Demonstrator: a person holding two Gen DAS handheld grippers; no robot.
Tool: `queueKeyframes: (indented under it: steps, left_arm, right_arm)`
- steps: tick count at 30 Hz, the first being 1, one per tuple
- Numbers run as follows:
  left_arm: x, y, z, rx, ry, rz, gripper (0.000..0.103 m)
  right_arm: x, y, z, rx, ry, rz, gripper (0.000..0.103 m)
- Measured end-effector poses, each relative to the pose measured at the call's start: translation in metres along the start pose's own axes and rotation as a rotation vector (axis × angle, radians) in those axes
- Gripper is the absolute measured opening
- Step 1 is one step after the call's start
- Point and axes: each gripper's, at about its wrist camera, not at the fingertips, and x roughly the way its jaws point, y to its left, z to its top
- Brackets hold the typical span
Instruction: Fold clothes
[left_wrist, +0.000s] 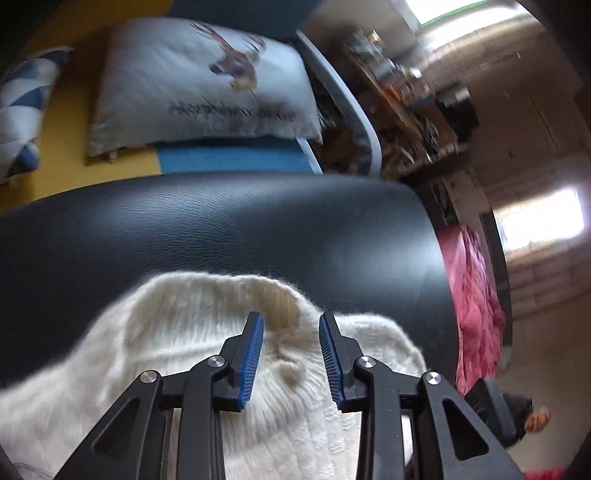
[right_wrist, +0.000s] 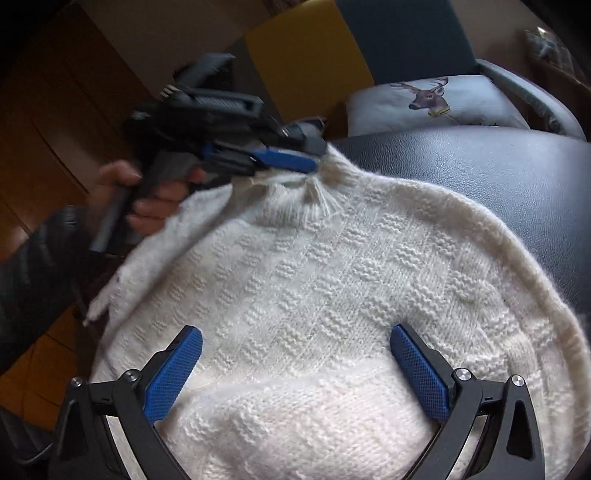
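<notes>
a white knit sweater (right_wrist: 332, 295) lies across the black leather seat (right_wrist: 498, 177), filling mid-frame. the left gripper (left_wrist: 291, 321) hovers at its collar, jaws apart — the right gripper (right_wrist: 295, 339), low in frame, is spread wide above the knit.

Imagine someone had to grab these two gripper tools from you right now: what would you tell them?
Left gripper: open, at the collar of the white knitted sweater, fingers either side of it, not clamped.
Right gripper: wide open, hovering over the sweater's body, holding nothing.
The sweater lies spread on the black leather seat, one side hanging off the edge.
Done: no clear fold yet.
Left: fold the sleeves and body, probably starting from the collar.
</notes>
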Motion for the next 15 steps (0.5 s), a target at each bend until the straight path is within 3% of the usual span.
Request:
queueKeyframes:
  steps: [2, 5, 7, 9, 10, 13, 15]
  left_arm:
    - [0.008, -0.005, 0.007, 0.052, 0.024, -0.008, 0.032]
    - [0.016, -0.021, 0.006, 0.103, 0.074, -0.180, 0.026]
    - [0.017, -0.042, -0.001, 0.187, 0.089, -0.252, 0.014]
    - [0.016, -0.055, -0.007, 0.241, 0.073, -0.238, 0.006]
    - [0.019, -0.051, -0.002, 0.221, 0.047, -0.198, 0.006]
    - [0.035, -0.013, 0.018, 0.065, -0.017, 0.001, 0.004]
    - [0.034, 0.004, 0.020, -0.005, -0.047, -0.051, 0.004]
  right_arm:
    - [-0.002, -0.005, 0.000, 0.023, -0.016, 0.034, 0.103]
    - [-0.005, -0.009, 0.000, 0.040, -0.034, 0.059, 0.103]
    - [-0.008, -0.007, -0.001, 0.031, -0.036, 0.047, 0.103]
    - [-0.009, -0.005, 0.000, 0.024, -0.036, 0.036, 0.103]
    - [-0.009, -0.005, -0.001, 0.022, -0.037, 0.032, 0.103]
    - [-0.007, -0.003, -0.001, 0.006, -0.034, 0.009, 0.103]
    - [-0.005, 0.000, 0.000, -0.011, -0.027, -0.014, 0.103]
